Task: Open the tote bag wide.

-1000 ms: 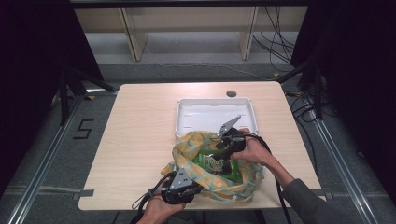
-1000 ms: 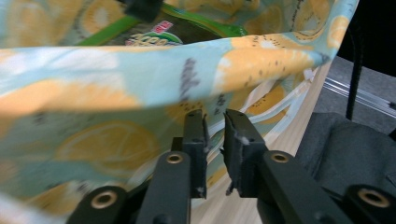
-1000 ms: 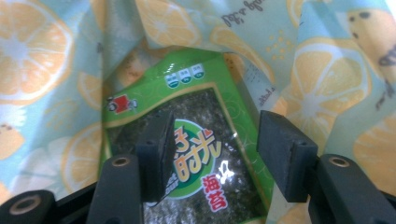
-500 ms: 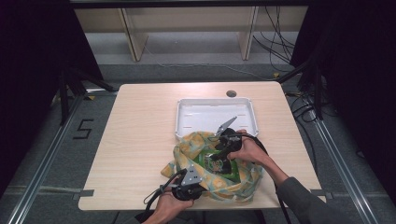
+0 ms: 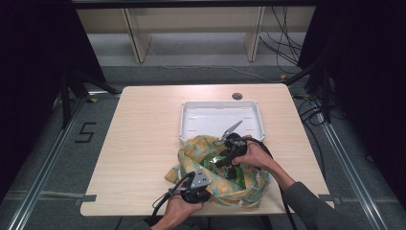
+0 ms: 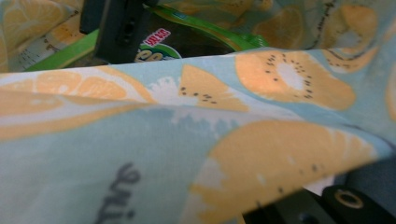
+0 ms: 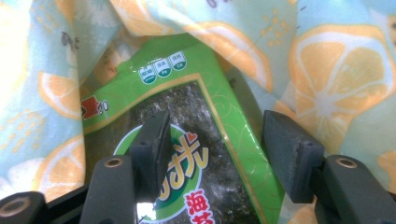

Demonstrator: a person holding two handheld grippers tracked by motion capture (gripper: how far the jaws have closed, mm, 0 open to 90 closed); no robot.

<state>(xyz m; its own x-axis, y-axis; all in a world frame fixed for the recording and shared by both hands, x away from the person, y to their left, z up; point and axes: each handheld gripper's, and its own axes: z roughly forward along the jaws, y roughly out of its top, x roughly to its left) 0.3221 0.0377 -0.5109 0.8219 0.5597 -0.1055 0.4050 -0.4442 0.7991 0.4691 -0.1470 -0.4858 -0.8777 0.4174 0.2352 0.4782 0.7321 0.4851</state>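
Observation:
A light-blue fabric bag (image 5: 239, 189) printed with orange slices lies at the table's near edge. A green seaweed snack packet (image 5: 209, 162) sits inside its mouth. My right gripper (image 5: 225, 155) dips into the bag from the right. In the right gripper view it (image 7: 219, 149) stands open, its jaws straddling the packet (image 7: 196, 116) without pinching it. My left gripper (image 5: 197, 186) is at the bag's near rim, shut on the cloth. In the left gripper view, the bag cloth (image 6: 187, 140) drapes over its jaws, with the packet (image 6: 196, 44) behind.
A white tray (image 5: 189, 117) stands just beyond the bag, at the table's middle right. A small dark hole (image 5: 237, 96) marks the tabletop behind the tray. Bare wood spreads over the table's left half (image 5: 143, 134). Cables trail off the near edge.
My right gripper has sunk a little lower and leftward into the bag's mouth. My left gripper has edged slightly right and forward with the cloth.

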